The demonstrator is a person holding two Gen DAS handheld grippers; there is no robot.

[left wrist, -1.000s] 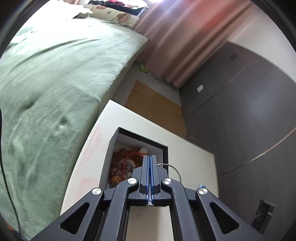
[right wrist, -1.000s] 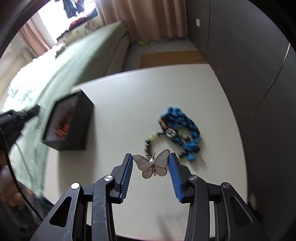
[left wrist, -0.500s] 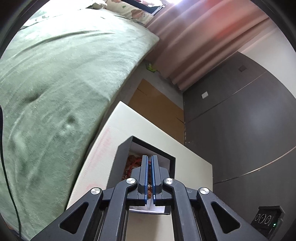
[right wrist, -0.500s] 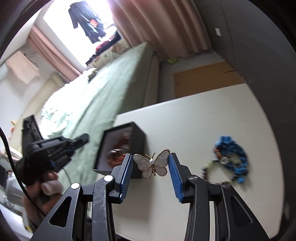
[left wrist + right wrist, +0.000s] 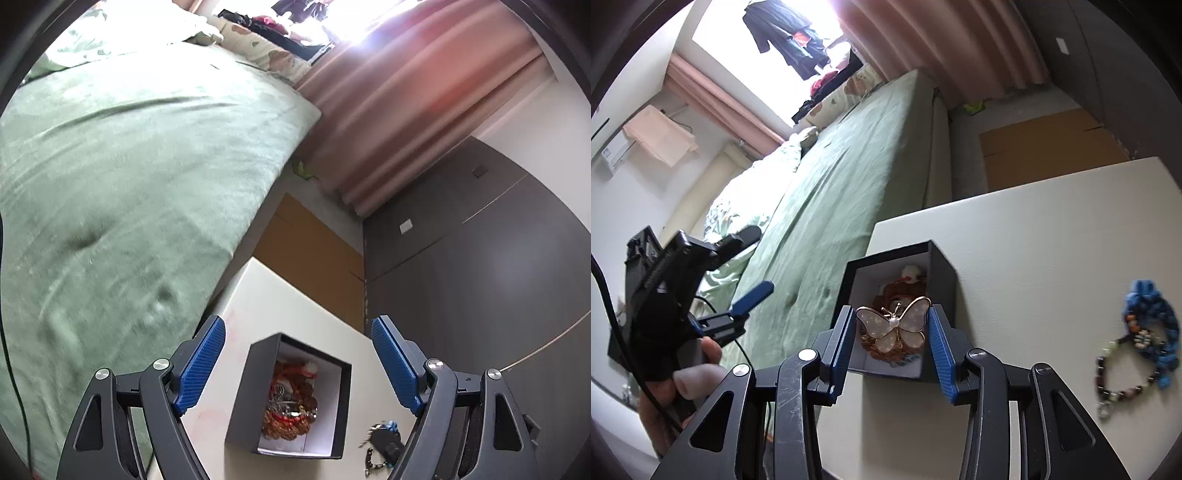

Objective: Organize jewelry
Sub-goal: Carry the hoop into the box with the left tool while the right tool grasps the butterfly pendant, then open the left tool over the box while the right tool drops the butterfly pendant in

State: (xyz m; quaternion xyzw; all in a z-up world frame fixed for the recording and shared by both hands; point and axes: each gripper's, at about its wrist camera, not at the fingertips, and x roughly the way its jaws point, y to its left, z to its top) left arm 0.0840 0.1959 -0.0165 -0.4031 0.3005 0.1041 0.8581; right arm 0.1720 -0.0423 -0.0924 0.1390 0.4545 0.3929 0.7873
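Two grippers: right gripper clamps butterfly brooch over box; left gripper opening, empty. Risk: early release drops brooch onto table.

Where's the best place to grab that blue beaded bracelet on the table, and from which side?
Pinch the blue beaded bracelet across its thick outer arc, coming from above. It lies flat in a loop, tangled with a thinner dark bead strand, so avoid that lower side.
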